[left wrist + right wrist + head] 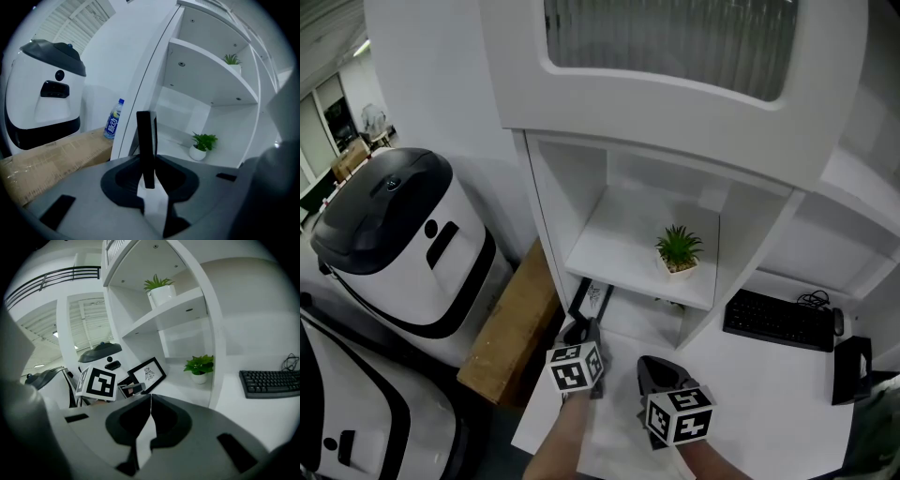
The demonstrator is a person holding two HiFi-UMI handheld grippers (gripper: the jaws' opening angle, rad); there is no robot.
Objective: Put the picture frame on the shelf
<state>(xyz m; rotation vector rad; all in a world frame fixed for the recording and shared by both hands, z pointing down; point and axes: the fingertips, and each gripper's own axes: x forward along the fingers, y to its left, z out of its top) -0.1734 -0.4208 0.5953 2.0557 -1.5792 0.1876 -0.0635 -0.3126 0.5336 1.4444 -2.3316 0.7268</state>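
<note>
At your far left stands a white-and-black machine (394,244), with a cardboard box (511,328) beside it. Your left gripper (583,330) is clamped on the picture frame (146,140), which sits edge-on between its jaws (the right gripper view shows its face, a small drawing on white). The frame is low down, at the mouth of the opening beneath the shelf (619,258). A potted plant (678,251) sits on that shelf. Your right gripper (656,370) is just beside the left, jaws pressed together on nothing. A keyboard (778,321) lies on the desk (750,394) at the right.
</note>
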